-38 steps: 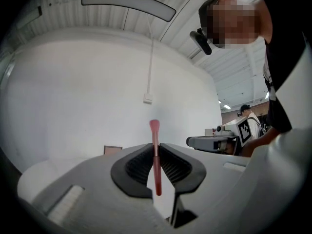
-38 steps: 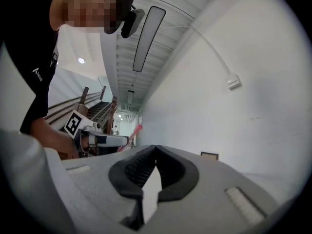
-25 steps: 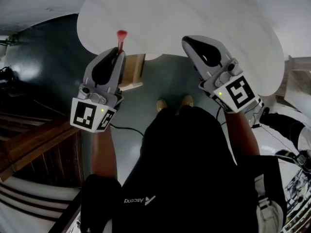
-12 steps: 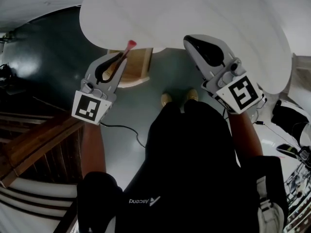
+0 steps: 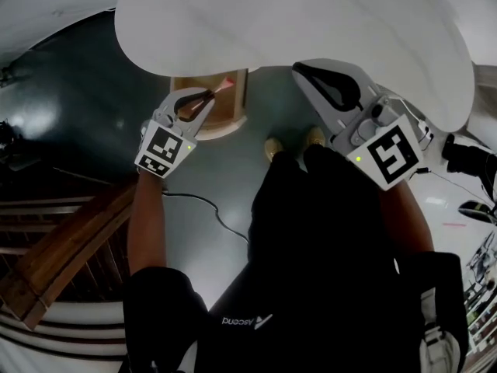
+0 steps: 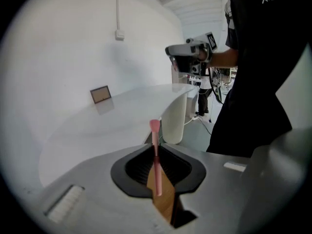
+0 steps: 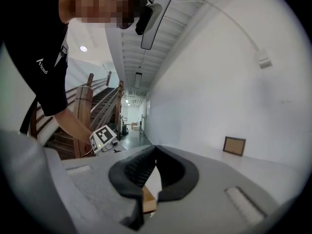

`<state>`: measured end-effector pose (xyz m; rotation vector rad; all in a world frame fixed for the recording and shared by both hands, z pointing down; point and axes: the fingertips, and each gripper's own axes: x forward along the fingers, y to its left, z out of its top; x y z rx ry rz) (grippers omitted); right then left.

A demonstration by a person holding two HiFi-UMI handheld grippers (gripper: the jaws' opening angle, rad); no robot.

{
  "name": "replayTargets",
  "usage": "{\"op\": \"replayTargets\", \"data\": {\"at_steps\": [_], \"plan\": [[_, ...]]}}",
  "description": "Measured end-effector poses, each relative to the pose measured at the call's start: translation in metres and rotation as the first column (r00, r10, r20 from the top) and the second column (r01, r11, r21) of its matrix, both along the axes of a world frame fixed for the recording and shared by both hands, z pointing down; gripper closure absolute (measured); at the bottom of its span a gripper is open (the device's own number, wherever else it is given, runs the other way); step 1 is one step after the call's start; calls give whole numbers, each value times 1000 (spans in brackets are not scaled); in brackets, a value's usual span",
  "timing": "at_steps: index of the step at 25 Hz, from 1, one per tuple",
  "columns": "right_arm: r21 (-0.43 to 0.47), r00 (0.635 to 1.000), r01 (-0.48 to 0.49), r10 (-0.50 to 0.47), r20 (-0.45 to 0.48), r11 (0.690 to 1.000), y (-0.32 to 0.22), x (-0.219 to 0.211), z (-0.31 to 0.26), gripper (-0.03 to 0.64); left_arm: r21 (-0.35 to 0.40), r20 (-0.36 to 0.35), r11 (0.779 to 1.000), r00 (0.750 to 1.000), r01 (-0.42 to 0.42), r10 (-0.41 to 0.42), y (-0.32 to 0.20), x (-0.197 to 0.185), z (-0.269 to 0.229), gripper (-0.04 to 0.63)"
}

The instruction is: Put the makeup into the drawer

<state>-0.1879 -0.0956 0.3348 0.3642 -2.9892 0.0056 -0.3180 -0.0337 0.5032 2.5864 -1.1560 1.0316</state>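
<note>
A thin pink makeup brush [image 5: 220, 87] [image 6: 156, 156] is clamped in my left gripper [image 5: 208, 98] [image 6: 155, 146], its bristle end sticking out past the jaws. That gripper hangs below the edge of the white table [image 5: 295, 22], right in front of a wooden drawer [image 5: 231, 112] whose wood [image 6: 165, 199] shows through the jaws. My right gripper [image 5: 300, 68] [image 7: 155, 148] is shut with nothing in it, held at the table's edge to the right. A corner of the drawer [image 7: 149, 202] shows beneath its jaws.
A dark glossy floor lies below, with a cable [image 5: 210, 212] trailing across it. Wooden stairs [image 5: 54, 247] run along the left. A small framed picture [image 6: 100, 95] stands on the table, which rests on a ribbed white pedestal [image 6: 174, 118]. The person's shoes [image 5: 273, 146] are near the drawer.
My left gripper has sunk from above the table's edge to the drawer front, and the brush has tipped from upright to slanting at the drawer. The right gripper has shifted slightly.
</note>
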Motion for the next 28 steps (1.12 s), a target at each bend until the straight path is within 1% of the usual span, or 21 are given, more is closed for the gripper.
{"op": "replayTargets", "data": {"at_steps": [3, 6, 10, 14, 18, 21, 24, 26, 28], "plan": [[8, 1000, -8, 8, -28, 1000, 2, -2, 4, 614, -73, 36, 997, 999, -34, 37, -3, -9, 34, 541], [5, 999, -21, 21, -50, 1000, 2, -9, 3, 614, -141, 74, 989, 995, -53, 63, -8, -23, 61, 541], [1, 997, -25, 25, -70, 1000, 13, -27, 7, 614, -193, 136, 979, 986, -68, 96, -4, -43, 93, 541], [-22, 995, -50, 48, -84, 999, 14, -30, 18, 614, -241, 206, 967, 969, -82, 134, -8, -49, 129, 541], [-47, 992, -74, 69, -104, 996, 8, -27, 27, 614, -309, 276, 946, 943, -97, 187, -13, -53, 163, 541], [-54, 989, -89, 81, -125, 995, 3, -22, 33, 614, -342, 302, 933, 928, -109, 219, -18, -51, 182, 541], [-58, 987, -110, 102, -127, 992, -5, -13, 37, 614, -365, 326, 923, 912, -120, 248, -25, -47, 199, 541], [-64, 984, -125, 115, -136, 990, -11, -5, 42, 614, -381, 330, 916, 908, -123, 259, -31, -41, 211, 541], [-67, 981, -137, 127, -146, 988, -15, 1, 46, 614, -397, 326, 910, 908, -120, 262, -33, -39, 224, 541]]}}
